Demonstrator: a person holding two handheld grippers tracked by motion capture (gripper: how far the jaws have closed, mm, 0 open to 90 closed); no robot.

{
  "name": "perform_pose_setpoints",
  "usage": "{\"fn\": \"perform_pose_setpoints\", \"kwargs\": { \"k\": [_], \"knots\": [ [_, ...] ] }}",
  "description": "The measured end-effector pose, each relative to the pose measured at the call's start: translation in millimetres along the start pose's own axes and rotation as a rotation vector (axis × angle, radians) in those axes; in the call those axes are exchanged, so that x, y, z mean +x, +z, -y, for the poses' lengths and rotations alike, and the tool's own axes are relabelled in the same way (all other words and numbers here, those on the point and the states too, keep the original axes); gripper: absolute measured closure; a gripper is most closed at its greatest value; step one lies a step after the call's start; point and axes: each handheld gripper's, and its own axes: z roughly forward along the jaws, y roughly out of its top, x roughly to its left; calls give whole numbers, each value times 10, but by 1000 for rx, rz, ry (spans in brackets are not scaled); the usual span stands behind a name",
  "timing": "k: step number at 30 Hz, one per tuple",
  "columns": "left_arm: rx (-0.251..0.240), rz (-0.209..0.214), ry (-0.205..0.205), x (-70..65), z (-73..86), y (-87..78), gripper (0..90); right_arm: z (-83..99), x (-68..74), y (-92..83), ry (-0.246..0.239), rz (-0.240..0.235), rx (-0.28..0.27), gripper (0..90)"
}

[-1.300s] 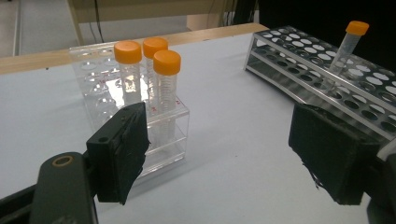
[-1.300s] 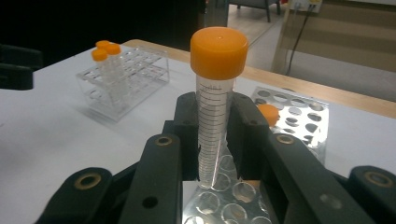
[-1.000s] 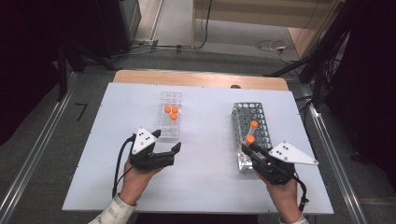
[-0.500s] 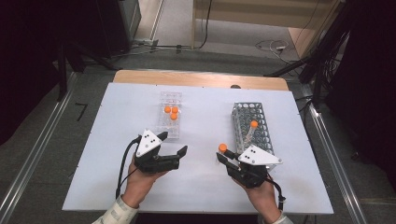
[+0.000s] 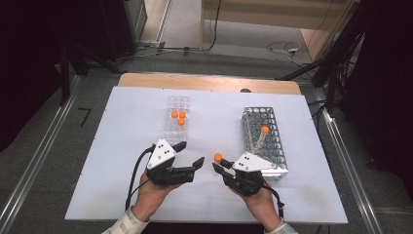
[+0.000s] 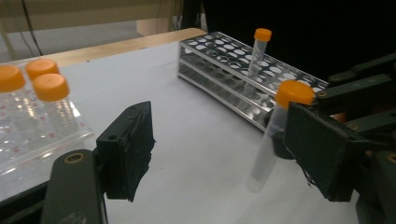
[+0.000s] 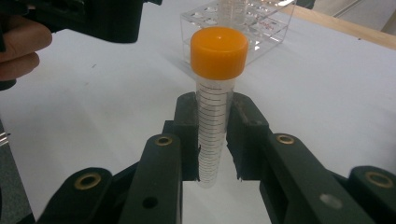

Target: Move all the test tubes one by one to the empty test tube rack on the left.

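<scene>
My right gripper is shut on a clear graduated tube with an orange cap, held upright above the white table. My left gripper is just to its left, pointing at it. Its jaws have just been closing and still stand apart with nothing between them. In the left gripper view the tube stands just past the right jaw's tip. A metal rack at the right holds one more capped tube.
A clear plastic rack with three orange-capped tubes stands at mid-table behind the left gripper. A wooden strip runs along the table's far edge. Cables lie on the floor beyond it.
My right gripper has lifted a tube out of the metal rack and carried it left toward the left gripper. The left gripper has drifted slightly right.
</scene>
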Motion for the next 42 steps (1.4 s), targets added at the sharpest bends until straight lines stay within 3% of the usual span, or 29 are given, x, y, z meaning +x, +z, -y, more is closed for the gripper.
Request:
{"fn": "perform_pose_setpoints", "kwargs": {
  "k": [5,10,26,32,42],
  "knots": [
    [5,40,21,-72,1,32,304,0,30,86,-3,-22,16,724],
    [3,53,45,-129,13,64,373,-14,66,124,-7,-39,20,724],
    [14,53,90,-248,47,140,574,-42,134,160,-11,-75,21,724],
    [19,48,95,-256,57,150,664,-39,135,167,-6,-79,22,724],
    [13,59,84,-254,63,156,700,-32,132,163,-4,-80,19,716]
  ]
}}
